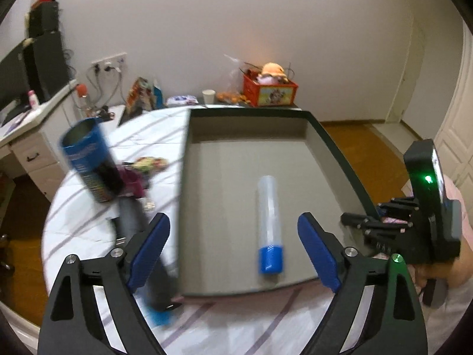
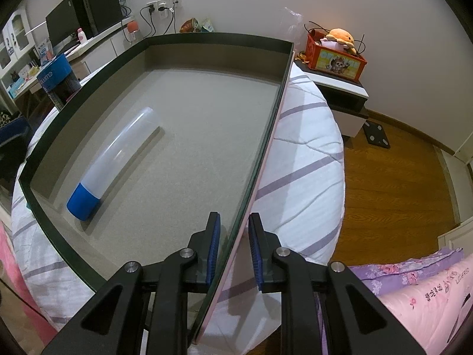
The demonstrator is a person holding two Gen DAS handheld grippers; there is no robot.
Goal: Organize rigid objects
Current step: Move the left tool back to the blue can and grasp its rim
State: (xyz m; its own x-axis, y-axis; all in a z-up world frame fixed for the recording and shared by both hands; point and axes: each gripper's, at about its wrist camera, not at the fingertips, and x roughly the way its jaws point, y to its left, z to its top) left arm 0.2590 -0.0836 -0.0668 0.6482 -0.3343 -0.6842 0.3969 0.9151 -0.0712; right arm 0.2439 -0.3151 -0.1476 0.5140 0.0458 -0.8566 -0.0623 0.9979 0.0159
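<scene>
A shallow grey box [image 1: 245, 153] with a dark rim lies on the bed. A clear tube with a blue cap [image 1: 269, 224] lies inside it; it also shows in the right wrist view [image 2: 115, 159]. My left gripper [image 1: 233, 251] is open and empty above the box's near edge, with the tube between its blue pads. My right gripper [image 2: 235, 248] straddles the box's right wall [image 2: 266, 148], pads close on each side of it. A blue can [image 1: 88, 162] and a dark cylinder [image 1: 142, 242] lie left of the box.
The bed has a white quilt with purple stripes [image 2: 304, 159]. A nightstand with a red box and plush toy [image 2: 337, 56] stands beyond. A desk with a monitor [image 2: 88, 14] is at the left. Pink bedding [image 2: 428, 293] lies at the right; wooden floor around.
</scene>
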